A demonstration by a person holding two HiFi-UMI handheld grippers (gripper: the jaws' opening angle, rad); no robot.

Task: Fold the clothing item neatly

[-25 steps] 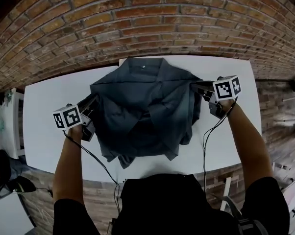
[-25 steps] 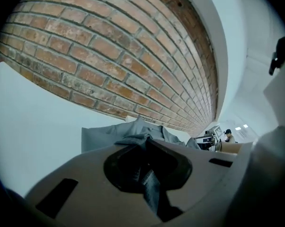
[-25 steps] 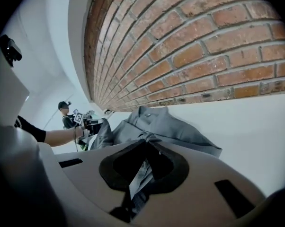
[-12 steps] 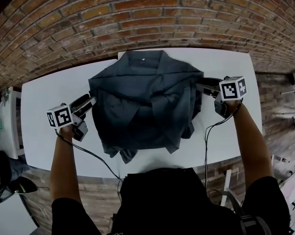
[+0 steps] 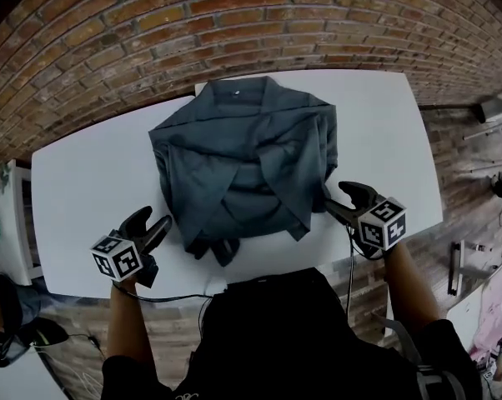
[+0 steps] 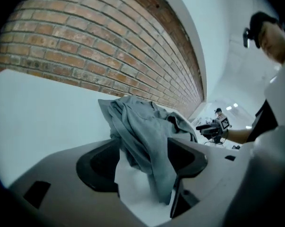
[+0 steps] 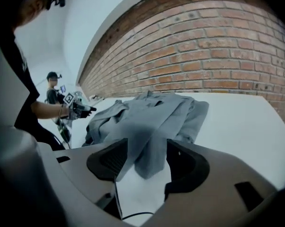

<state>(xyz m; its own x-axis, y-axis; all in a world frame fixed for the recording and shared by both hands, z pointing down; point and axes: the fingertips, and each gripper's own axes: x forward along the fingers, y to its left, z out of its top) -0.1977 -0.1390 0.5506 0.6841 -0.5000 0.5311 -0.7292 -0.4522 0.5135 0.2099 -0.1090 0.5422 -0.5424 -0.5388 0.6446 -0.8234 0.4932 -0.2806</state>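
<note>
**Table** (image 5: 84,190): white, rectangular; far edge against a brick wall (image 5: 234,32).

**Shirt** (image 5: 243,161): dark grey, one item.
- It lies flat on the table's middle, reaching toward the far edge.
- The collar (image 5: 238,94) is at the far edge, next to the wall.
- Both sides are folded inward and overlap down the front.
- A bunched bit of cloth sticks out at the near hem, short of the table's near edge.
- It also shows in the left gripper view (image 6: 142,131) and the right gripper view (image 7: 152,117), in each case ahead of the jaws.

**Left gripper** (image 5: 151,223): hand-held, over the table's near left part, near the near edge and beside the shirt's near left corner.
- The jaws have just been opening and now stand spread wide.
- In its own view (image 6: 145,160) the shirt's edge shows through the gap, but neither pad presses on it, so nothing is pinched.
- The marker cube (image 5: 116,258) is at its rear.

**Right gripper** (image 5: 341,201): hand-held, over the near right part of the table, tips close to the shirt's near right corner.
- The jaws have just been opening and now stand spread wide.
- In its own view (image 7: 145,162) a fold of cloth lies in line with the gap, and the pads are clear of it.
- The marker cube (image 5: 383,223) is at its rear.
</note>
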